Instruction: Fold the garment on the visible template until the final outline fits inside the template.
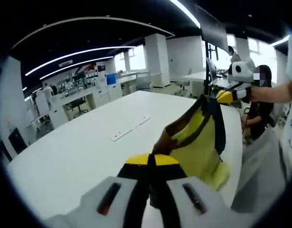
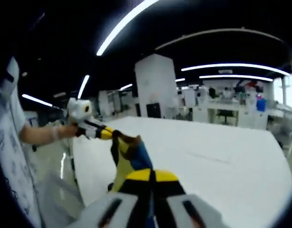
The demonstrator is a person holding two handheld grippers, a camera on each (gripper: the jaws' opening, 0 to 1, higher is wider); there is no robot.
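Observation:
A yellow garment (image 1: pixel 198 142) with brown and navy parts hangs stretched in the air between my two grippers, over the right end of a large white table (image 1: pixel 79 152). My left gripper (image 1: pixel 151 161) is shut on one end of it at the bottom of the left gripper view. My right gripper (image 1: pixel 227 96), held by a hand, is shut on the far end. In the right gripper view the garment (image 2: pixel 129 152) runs from my right gripper (image 2: pixel 151 176) up to the left gripper (image 2: pixel 104 132). A thin pale rectangle (image 1: pixel 131 127) lies flat on the table.
The table's edge (image 2: pixel 77 180) drops to the floor beside a person's white patterned shirt (image 2: pixel 8 156). Another person (image 1: pixel 260 109) sits past the table's far end near a dark screen on a stand (image 1: pixel 212 33). A white pillar (image 2: pixel 155 85) and benches stand behind.

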